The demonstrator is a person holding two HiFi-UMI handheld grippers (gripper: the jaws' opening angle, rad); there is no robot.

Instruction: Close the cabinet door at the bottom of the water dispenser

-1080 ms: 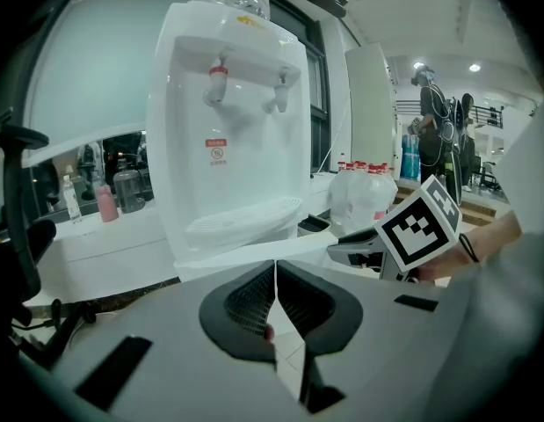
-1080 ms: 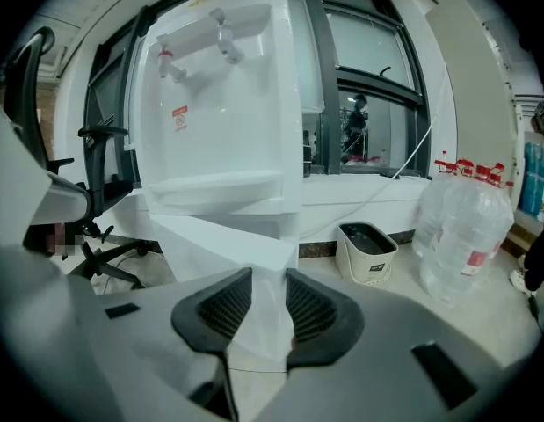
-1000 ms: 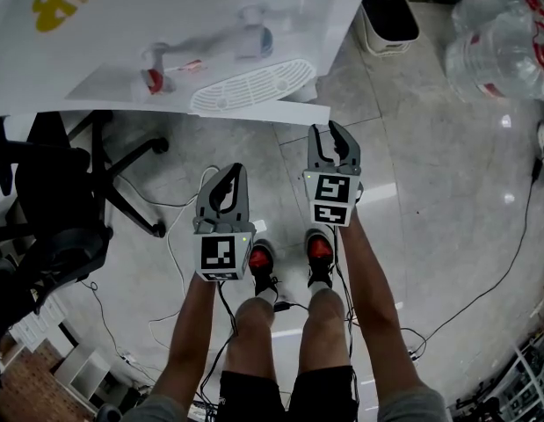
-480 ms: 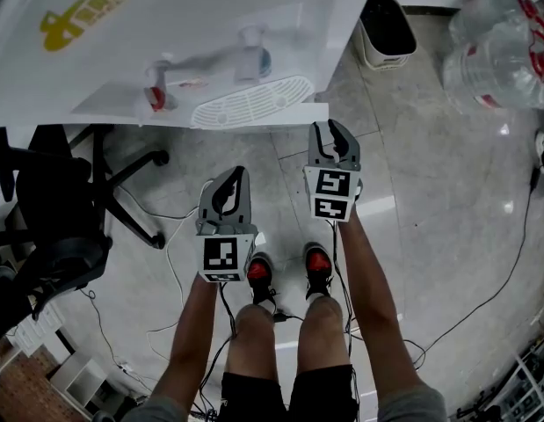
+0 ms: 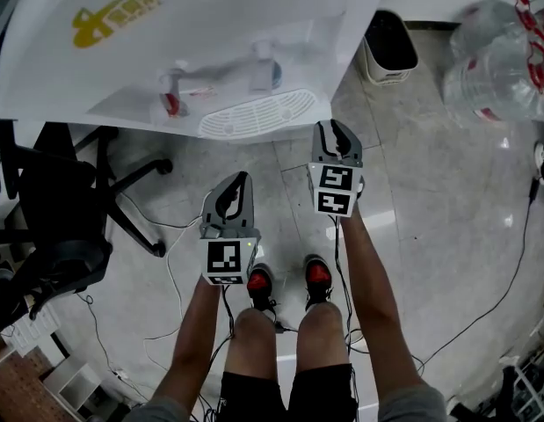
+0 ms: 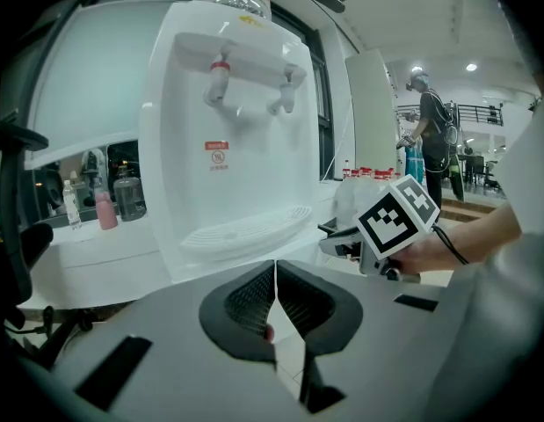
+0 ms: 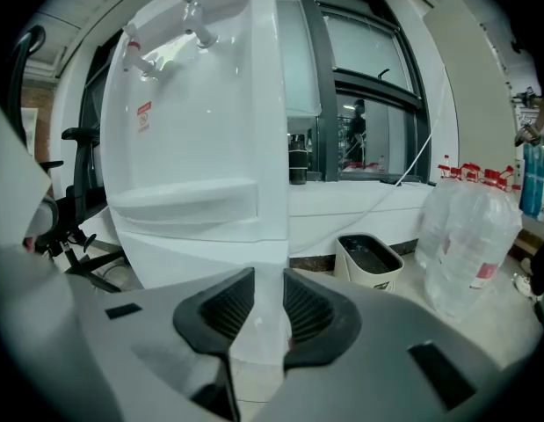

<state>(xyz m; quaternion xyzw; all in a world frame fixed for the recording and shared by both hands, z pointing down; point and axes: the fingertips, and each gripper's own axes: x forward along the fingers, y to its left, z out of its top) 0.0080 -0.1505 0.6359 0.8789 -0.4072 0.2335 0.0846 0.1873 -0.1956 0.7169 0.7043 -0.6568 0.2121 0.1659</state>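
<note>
The white water dispenser (image 5: 210,42) stands ahead of me, its two taps and drip tray (image 5: 258,112) seen from above. Its lower front (image 7: 192,262) shows below the tray in the right gripper view; I cannot tell how the cabinet door stands. My right gripper (image 5: 334,134) hovers just right of the tray, its jaws a narrow gap apart. They have just been closing, with nothing between them; the dispenser's corner (image 7: 272,192) shows beyond the gap. My left gripper (image 5: 233,199) hangs lower and further back, shut and empty.
A black office chair (image 5: 65,209) stands at the left. A black waste bin (image 5: 390,29) and large water bottles (image 5: 500,55) are at the right. Cables (image 5: 513,253) trail over the glossy floor. My legs and red-toed shoes (image 5: 315,275) are below the grippers.
The dispenser has come closer and fills more of the head view. My right gripper now stands nearer the drip tray, its jaws a little narrower. The left gripper has hardly shifted.
</note>
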